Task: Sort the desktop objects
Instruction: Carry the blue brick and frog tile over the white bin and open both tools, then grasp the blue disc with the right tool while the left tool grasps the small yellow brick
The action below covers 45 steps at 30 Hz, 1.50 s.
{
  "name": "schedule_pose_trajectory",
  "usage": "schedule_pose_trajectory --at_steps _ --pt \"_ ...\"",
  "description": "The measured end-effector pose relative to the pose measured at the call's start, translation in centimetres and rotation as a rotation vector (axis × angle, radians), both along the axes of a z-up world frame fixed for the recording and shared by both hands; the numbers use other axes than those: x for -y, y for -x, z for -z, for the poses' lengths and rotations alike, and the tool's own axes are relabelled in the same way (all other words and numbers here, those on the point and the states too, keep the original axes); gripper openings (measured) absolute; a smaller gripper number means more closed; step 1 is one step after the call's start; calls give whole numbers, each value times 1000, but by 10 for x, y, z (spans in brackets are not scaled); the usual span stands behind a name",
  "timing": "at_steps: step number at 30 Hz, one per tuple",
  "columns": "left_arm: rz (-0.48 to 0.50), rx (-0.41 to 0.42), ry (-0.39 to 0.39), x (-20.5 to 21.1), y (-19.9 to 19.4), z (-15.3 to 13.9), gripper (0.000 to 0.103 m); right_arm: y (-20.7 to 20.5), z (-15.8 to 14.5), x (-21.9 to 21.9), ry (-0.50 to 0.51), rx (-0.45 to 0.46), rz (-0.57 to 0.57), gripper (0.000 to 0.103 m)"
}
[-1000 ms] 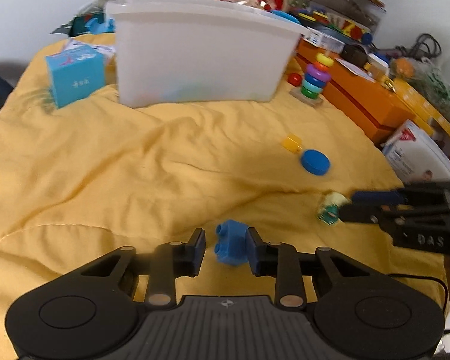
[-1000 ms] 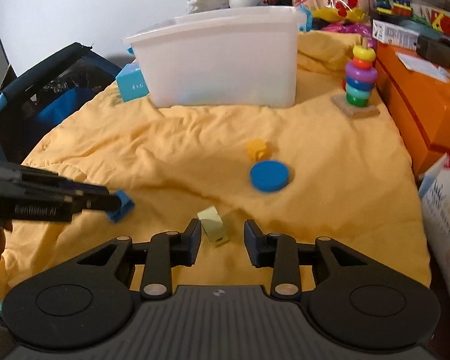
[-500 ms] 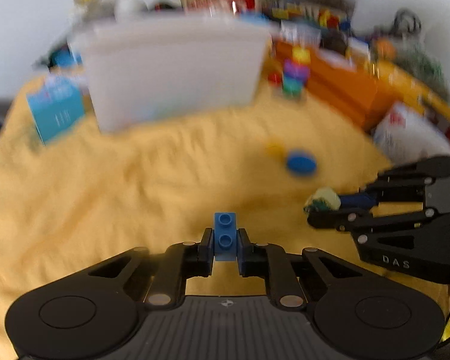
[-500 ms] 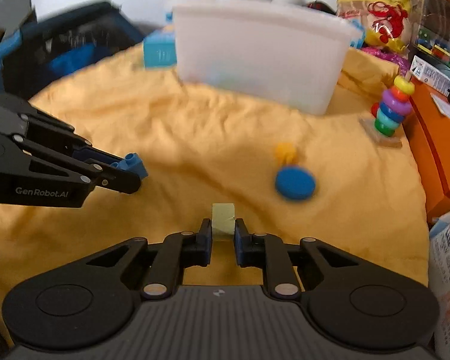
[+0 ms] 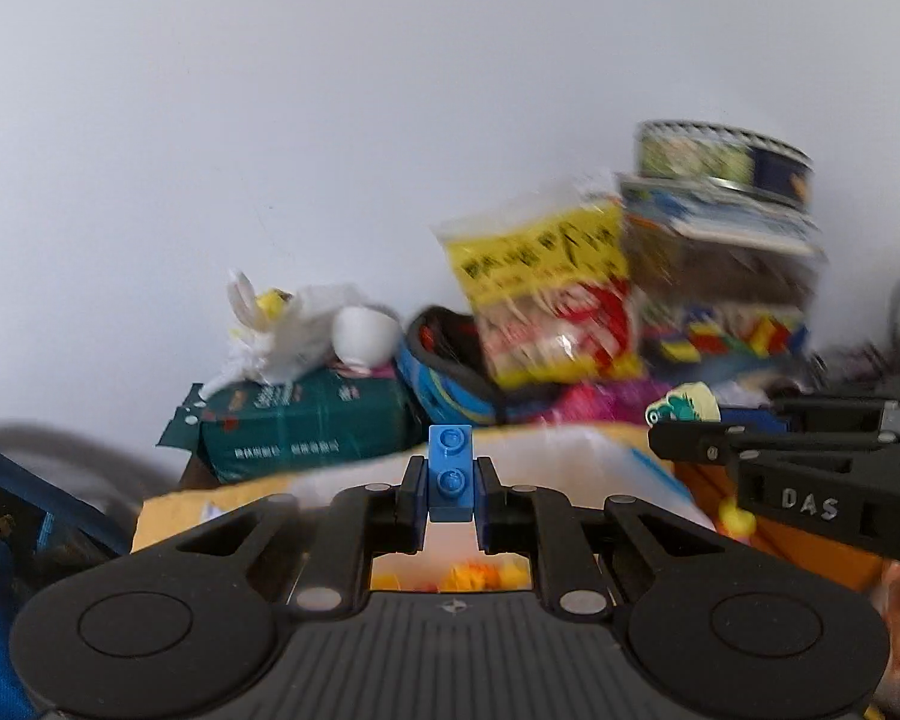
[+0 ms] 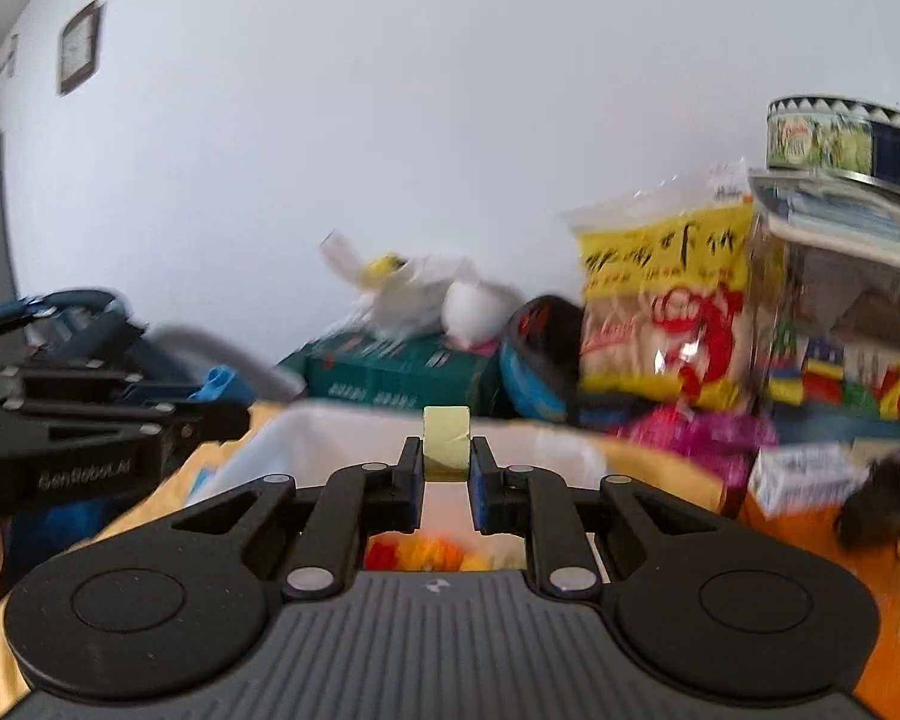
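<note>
My left gripper (image 5: 449, 474) is shut on a blue two-stud brick (image 5: 450, 473) that stands upright between its pads. My right gripper (image 6: 446, 457) is shut on a pale green block (image 6: 446, 443). Both are raised over the white bin (image 6: 330, 444), whose inside shows several red, orange and yellow pieces (image 6: 426, 553). In the left wrist view the right gripper (image 5: 678, 435) comes in from the right with the pale block (image 5: 684, 405) at its tip. In the right wrist view the left gripper (image 6: 216, 405) comes in from the left with the blue brick (image 6: 215, 383).
Behind the bin lie a dark green pack (image 5: 306, 426), a white plush toy (image 5: 306, 330), a yellow snack bag (image 5: 546, 300) and a clear box of coloured toys (image 5: 726, 324) with a round tin (image 5: 720, 162) on top. An orange box (image 6: 810, 534) sits at the right. Yellow cloth (image 6: 654, 468) covers the surface.
Both grippers closed on their pieces, the blue brick and the pale green block, then lifted them from the yellow cloth up and forward to above the white bin.
</note>
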<state>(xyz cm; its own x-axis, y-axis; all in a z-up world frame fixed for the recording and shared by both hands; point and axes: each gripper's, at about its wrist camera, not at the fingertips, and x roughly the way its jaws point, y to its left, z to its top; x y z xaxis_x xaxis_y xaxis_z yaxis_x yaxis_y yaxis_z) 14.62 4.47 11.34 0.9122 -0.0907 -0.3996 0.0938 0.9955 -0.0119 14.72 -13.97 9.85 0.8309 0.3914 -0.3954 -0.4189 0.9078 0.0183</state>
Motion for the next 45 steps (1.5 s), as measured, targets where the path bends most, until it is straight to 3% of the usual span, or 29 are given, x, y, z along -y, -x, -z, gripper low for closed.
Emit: schedule_pose_trajectory --at_steps 5,7,9,11,16,20,23,27,32,37,40,45 --pt "-55 -96 -44 0 -48 14 20 -37 4 -17 31 -52 48 19" --pt "-60 -148 -6 -4 -54 22 27 -43 16 -23 58 -96 34 32" --pt "-55 -142 31 -7 -47 26 29 -42 24 -23 73 -111 31 33" --pt "-51 -116 18 -6 -35 27 43 -32 26 -17 73 -88 21 33" --pt "-5 -87 23 -3 4 30 44 -3 33 8 64 -60 10 33" --pt "31 -108 1 10 40 50 44 28 55 32 78 -71 -3 33" --pt "69 -186 10 24 59 75 44 53 79 49 124 -105 9 33" --pt "153 -327 104 47 77 113 44 81 113 69 170 -221 26 32" --pt "227 -417 62 79 80 144 44 87 146 64 263 -297 -21 32" --pt "217 -435 52 86 67 153 44 79 161 54 239 -343 -45 34" --pt "214 -443 40 89 59 156 44 78 170 51 225 -334 -37 45" --pt "239 -448 13 101 46 160 44 71 178 59 166 -371 -8 42"
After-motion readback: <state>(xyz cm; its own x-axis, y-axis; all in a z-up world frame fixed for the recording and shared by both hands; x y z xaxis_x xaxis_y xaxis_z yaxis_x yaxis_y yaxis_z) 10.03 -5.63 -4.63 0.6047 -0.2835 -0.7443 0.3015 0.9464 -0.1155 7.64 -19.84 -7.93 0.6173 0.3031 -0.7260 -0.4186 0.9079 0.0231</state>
